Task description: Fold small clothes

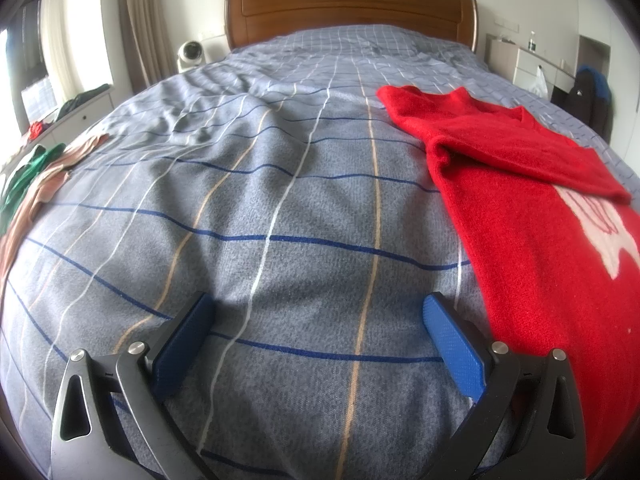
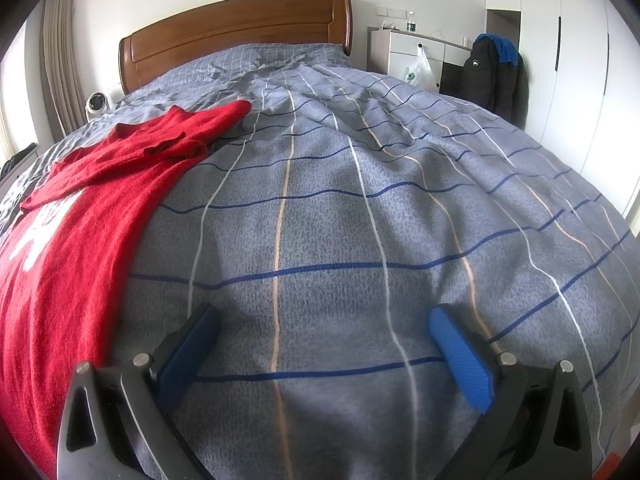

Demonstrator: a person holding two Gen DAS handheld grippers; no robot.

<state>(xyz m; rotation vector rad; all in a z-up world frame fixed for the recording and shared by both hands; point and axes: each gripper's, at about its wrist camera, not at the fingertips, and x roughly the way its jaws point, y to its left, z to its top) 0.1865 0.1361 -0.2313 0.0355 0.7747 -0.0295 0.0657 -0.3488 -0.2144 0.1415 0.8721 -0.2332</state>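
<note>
A bedroom with white walls holds a wide bed (image 1: pixel 304 208) under a grey-blue checked cover, its wooden headboard (image 1: pixel 352 12) at the far end.

On that cover lies a red sweater (image 1: pixel 532 216), spread lengthwise with its neck toward the headboard and its hem toward the cameras. One sleeve is folded across the chest, over part of a white motif on the front. In the left wrist view the sweater fills the right side, its near edge passing just beside the right-hand blue pad of the left tongs (image 1: pixel 318 340). Whether cloth and finger touch cannot be told. Those tongs are spread wide with only bare cover between the pads.

In the right wrist view the same sweater (image 2: pixel 80 240) lies on the left side, its edge running down close to the left-hand pad of the right tongs (image 2: pixel 324 348). These are likewise spread wide, holding nothing, with bedcover between the pads. The sweater thus lies between the two tongs.

At the far left edge of the bed in the left wrist view sits a heap of green and pinkish-brown clothes (image 1: pixel 36 184), well apart from the sweater. A small white fan (image 1: pixel 190 54) stands beside the headboard, a white cabinet (image 2: pixel 416 56) on the other side, and a dark jacket (image 2: pixel 492 72) hangs near it.
</note>
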